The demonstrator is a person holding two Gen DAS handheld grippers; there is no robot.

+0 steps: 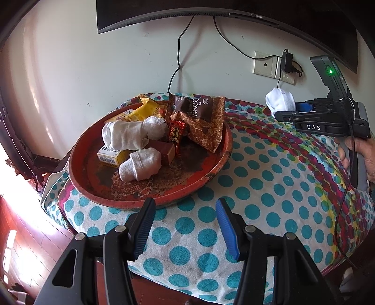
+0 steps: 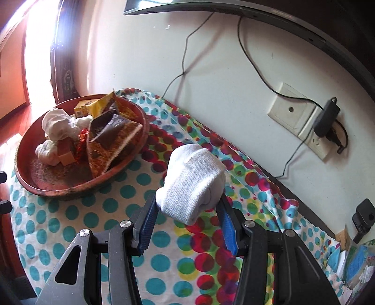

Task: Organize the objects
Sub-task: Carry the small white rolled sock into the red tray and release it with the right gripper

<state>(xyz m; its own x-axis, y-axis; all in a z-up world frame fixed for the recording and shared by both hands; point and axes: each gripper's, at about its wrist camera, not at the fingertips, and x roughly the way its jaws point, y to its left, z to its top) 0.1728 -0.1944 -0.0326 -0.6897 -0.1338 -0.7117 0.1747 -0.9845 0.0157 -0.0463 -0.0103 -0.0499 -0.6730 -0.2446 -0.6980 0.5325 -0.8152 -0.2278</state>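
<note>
A worn red tray (image 1: 206, 174) (image 2: 30, 180) rests on a polka-dot cloth at the left. In it lie two rolled white socks (image 1: 140, 164) (image 2: 48, 150), a brown snack bag (image 1: 201, 117) (image 2: 110, 136), small boxes and a candy wrapper. My right gripper (image 2: 187, 204) is shut on a rolled white sock (image 2: 192, 180) (image 1: 280, 101), held above the cloth to the right of the tray. My left gripper (image 1: 185, 211) hangs open just before the tray's near rim, with nothing between its fingers.
The polka-dot cloth (image 1: 269, 187) covers the table. A wall socket with a black plug (image 2: 325, 119) and cables is behind it. A monitor's lower edge (image 1: 187, 9) overhangs the wall. Papers and boxes (image 2: 351, 258) lie at the far right.
</note>
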